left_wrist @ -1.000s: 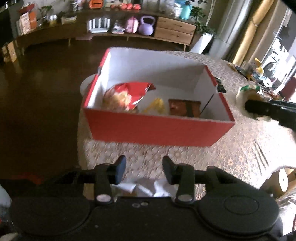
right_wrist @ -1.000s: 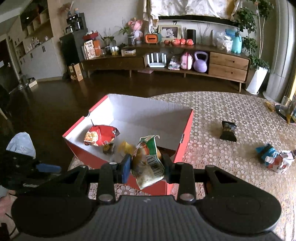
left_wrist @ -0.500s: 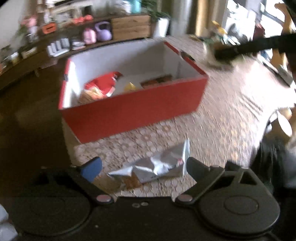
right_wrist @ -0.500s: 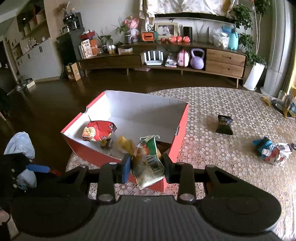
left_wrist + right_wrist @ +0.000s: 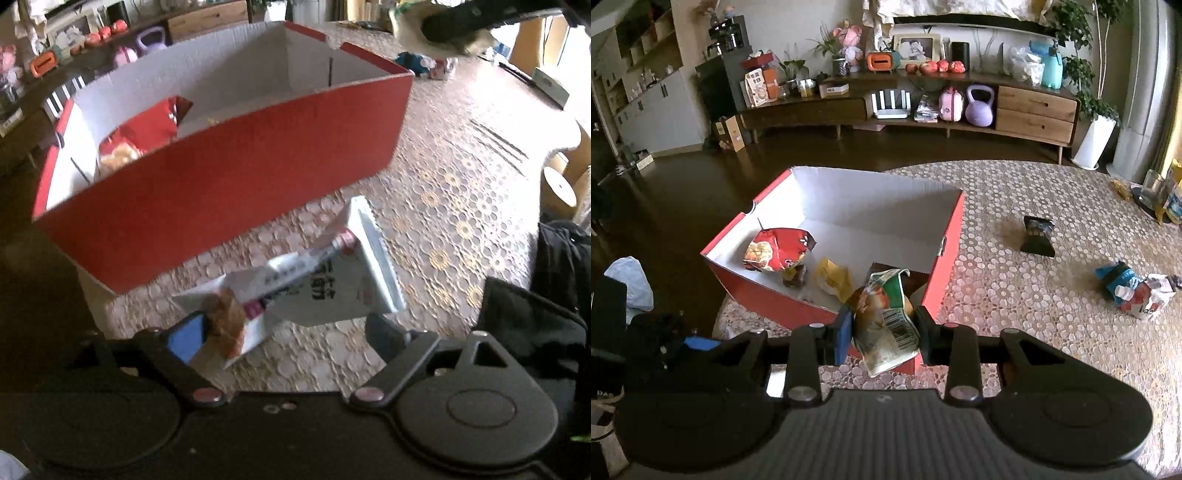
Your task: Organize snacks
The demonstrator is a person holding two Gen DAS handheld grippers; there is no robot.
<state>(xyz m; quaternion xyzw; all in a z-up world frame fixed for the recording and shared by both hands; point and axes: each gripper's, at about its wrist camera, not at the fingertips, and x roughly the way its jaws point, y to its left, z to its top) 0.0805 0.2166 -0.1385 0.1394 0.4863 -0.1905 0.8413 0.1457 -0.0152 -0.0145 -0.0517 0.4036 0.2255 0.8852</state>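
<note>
A red cardboard box [image 5: 221,177] with white inside stands on the patterned tablecloth; it also shows in the right wrist view [image 5: 945,251]. It holds a red chip bag [image 5: 775,249], a yellow packet [image 5: 833,278] and a brown packet. My left gripper [image 5: 284,328] is open wide around a silver snack packet [image 5: 314,280] lying on the cloth in front of the box. My right gripper [image 5: 881,330] is shut on a green and white snack bag [image 5: 886,321], held above the box's near right corner.
On the cloth right of the box lie a dark packet [image 5: 1038,236] and a blue and white wrapper pile [image 5: 1134,291]. A glass [image 5: 1154,190] stands at the far right edge. A low wooden sideboard [image 5: 923,107] lines the far wall.
My left gripper has opened wide and moved down and forward to straddle the silver packet. My right gripper has carried its bag a little closer over the box.
</note>
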